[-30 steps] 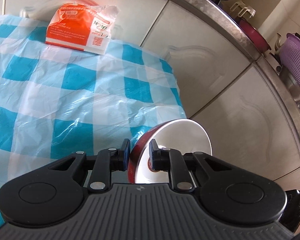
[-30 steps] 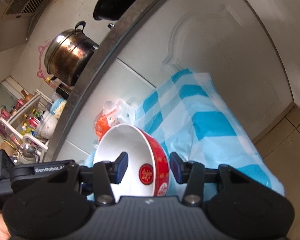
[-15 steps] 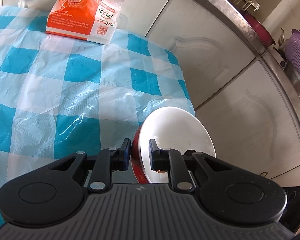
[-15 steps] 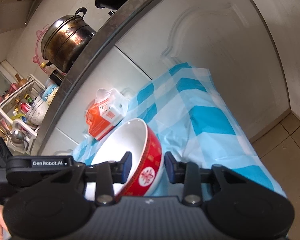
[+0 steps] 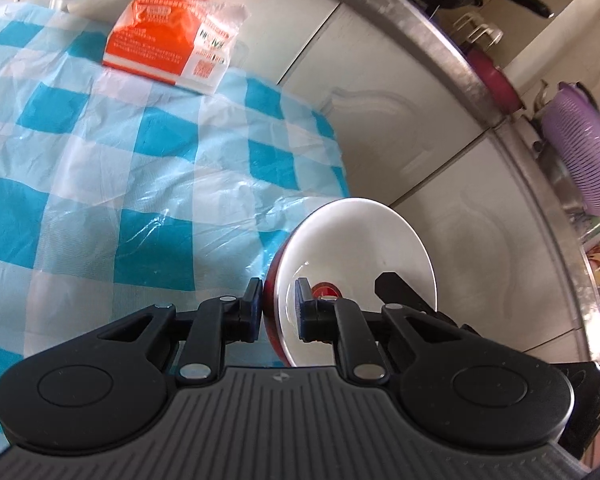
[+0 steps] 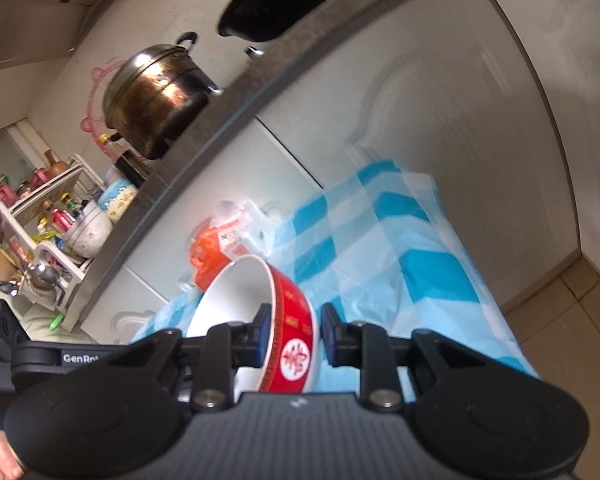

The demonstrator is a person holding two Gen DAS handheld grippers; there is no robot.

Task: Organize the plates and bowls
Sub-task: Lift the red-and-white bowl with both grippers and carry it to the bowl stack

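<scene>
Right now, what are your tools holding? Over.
Left tool shut on red-and-white bowl rim. Right tool shut on it too. Orange packet sits apart, farther back.

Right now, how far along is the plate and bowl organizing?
Done: nothing visibly stacked yet. In hand: seemingly one red bowl, tilted, its rim pinched by the left tongs and by the right tongs, whose jaws just closed on it. Left: placing it; the checked cloth shows only an orange packet.

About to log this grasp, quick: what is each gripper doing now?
Left gripper: shut on the red bowl rim.
Right gripper: just closed on the same bowl's wall.
</scene>
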